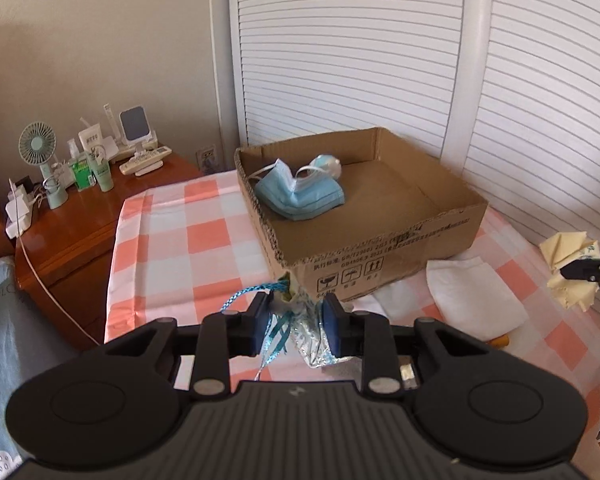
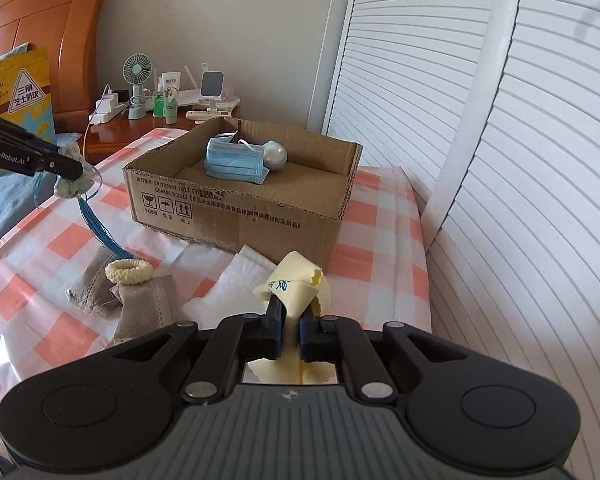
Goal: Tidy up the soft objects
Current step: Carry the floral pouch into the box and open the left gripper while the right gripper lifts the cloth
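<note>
My right gripper [image 2: 289, 330] is clamped on a pale yellow cloth with a pinked edge and blue writing [image 2: 296, 284], which bunches up above the pads and hangs out below them, lifted clear of the orange-and-white checked plastic cover [image 2: 380, 240] on the bed. My left gripper [image 1: 296, 326] grips a small silvery-blue fabric sachet with a teal cord and tassel [image 1: 300, 320]; from the right wrist camera the sachet sits pinched at the tips and its tassel hangs straight down, the end near a cream knitted hair scrunchie [image 2: 129, 271]. That scrunchie rests on top of a pair of beige-grey folded socks [image 2: 140, 300] lying on the cover. Just beside them, between the socks and the box, a white padded sheet [image 2: 228, 292] lies flat against the box's near wall. Farther on stands the open brown corrugated cardboard box with black print on its side [image 2: 236, 220], and inside it a stack of light blue surgical masks [image 2: 236, 160] lies touching a round pale blue-and-white soft ball [image 2: 275, 155]. Beyond the box, a wooden bedside table [image 2: 112, 136] carries a small mint green desk fan [image 2: 138, 76], bottles and chargers, with white louvred doors [image 2: 500, 120] running along the right.
</note>
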`<state>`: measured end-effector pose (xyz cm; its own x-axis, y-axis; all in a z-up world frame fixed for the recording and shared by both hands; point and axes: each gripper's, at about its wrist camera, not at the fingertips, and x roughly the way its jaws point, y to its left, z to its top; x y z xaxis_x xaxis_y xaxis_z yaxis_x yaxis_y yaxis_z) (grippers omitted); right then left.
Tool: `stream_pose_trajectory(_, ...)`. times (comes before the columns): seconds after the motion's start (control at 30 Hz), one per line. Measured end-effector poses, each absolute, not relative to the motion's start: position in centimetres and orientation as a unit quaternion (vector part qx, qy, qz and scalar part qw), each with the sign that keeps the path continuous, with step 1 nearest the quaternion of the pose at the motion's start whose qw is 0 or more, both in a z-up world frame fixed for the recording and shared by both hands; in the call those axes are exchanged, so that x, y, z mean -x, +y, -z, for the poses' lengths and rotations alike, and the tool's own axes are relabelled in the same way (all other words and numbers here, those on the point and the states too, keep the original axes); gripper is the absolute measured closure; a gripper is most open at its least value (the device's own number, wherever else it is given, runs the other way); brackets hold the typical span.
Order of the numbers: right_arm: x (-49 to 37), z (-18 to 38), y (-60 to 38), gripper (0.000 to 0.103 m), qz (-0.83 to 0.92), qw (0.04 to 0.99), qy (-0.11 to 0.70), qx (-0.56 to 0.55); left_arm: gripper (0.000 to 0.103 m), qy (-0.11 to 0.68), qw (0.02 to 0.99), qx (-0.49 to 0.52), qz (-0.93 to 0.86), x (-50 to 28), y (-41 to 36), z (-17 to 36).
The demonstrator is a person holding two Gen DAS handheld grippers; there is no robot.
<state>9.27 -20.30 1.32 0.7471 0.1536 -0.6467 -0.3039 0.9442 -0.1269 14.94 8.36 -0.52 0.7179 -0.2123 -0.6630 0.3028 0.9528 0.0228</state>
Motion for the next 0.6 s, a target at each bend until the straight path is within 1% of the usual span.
stream_pose_trajectory(0.3,-11.1,-2.7,-20.1,0.093,-0.138,0.932,0.314,0.116,0.075,0.296,0.932,-0.103,0.184,-17.9,4.4,-4.5)
stream_pose_trajectory(0.43,-11.9,-3.0,-19.9,0.093,-0.144,0.933,0.309,0.114,0.075,0.284,0.933,-0.112,0.192,-20.6,2.3,-5.3)
stream_pose_trajectory(0.57,-12.7,-3.1,-19.6,0.093,-0.15,0.933,0.307,0.114,0.075,0.284,0.935,-0.099,0.191,-23.4,1.0,-5.1)
stream_pose_trajectory(0.6,-12.8,-3.0,-19.5,0.093,-0.151,0.932,0.308,0.115,0.07,0.286,0.934,-0.093,0.191,-24.0,0.7,-4.9)
